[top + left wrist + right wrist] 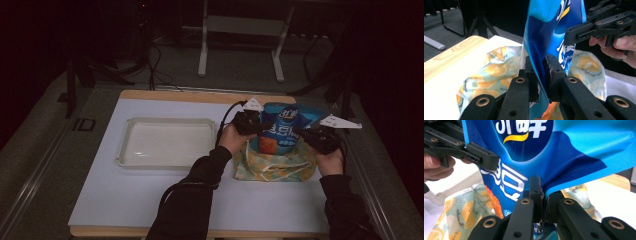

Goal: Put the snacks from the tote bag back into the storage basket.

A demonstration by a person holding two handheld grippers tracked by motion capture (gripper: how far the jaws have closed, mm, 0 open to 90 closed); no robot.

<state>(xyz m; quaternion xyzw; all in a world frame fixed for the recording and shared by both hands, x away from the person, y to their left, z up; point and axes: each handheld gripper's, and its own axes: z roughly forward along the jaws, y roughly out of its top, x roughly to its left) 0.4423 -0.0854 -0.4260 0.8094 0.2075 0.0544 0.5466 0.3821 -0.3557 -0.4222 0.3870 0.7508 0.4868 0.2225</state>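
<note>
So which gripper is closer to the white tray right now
Left. The left gripper grips the blue snack bag's left edge, just right of the white tray. The right gripper grips the bag's far edge, with the bag between it and the tray.

Your table has a white top with a wooden edge visible along its far and near sides. Directly on it at about nine o'clock from the centre lies a shallow white tray. At about three o'clock lies a fabric bag printed with yellow-orange fruit slices, well apart from the tray.
</note>
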